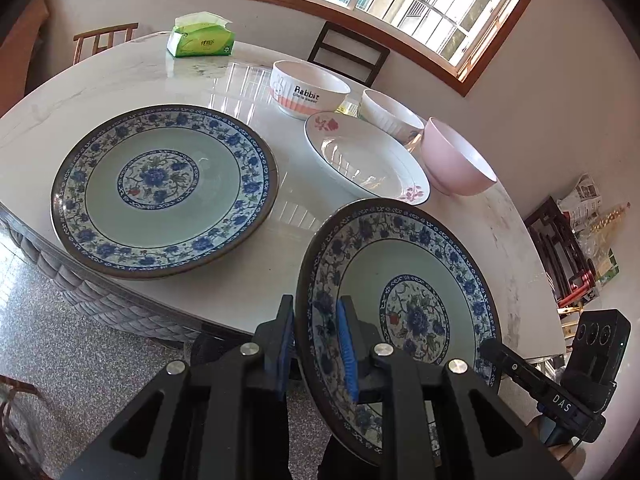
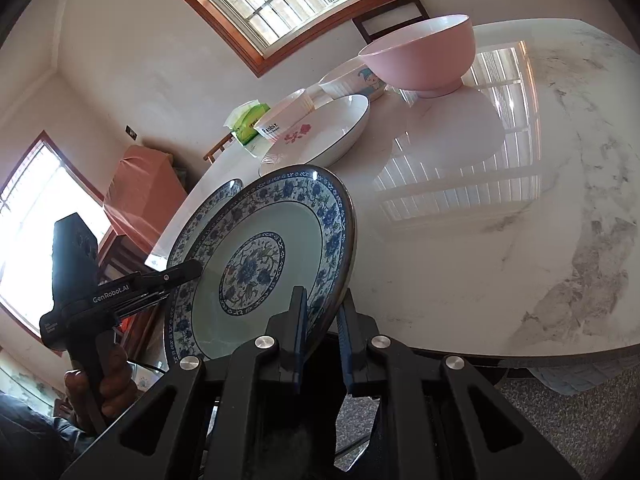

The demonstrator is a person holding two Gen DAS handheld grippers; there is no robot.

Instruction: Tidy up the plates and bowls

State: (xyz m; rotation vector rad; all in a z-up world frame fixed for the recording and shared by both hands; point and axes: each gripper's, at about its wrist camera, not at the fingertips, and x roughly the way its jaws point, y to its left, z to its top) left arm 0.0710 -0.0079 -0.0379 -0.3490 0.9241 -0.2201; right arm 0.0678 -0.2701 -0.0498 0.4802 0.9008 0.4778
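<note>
1. Gripping a blue-patterned plate by opposite rim edges, left claw and right claw both clamped on it, tilted above the near edge of the bench.
2. Judged mid-transfer toward the matching larger plate lying flat at left.
3. Calling next for levelling, centring over that plate, then lowering gently before release.

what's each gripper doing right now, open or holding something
left gripper: shut on the rim of the tilted blue floral porcelain plate.
right gripper: shut on the same plate's opposite rim.
</note>
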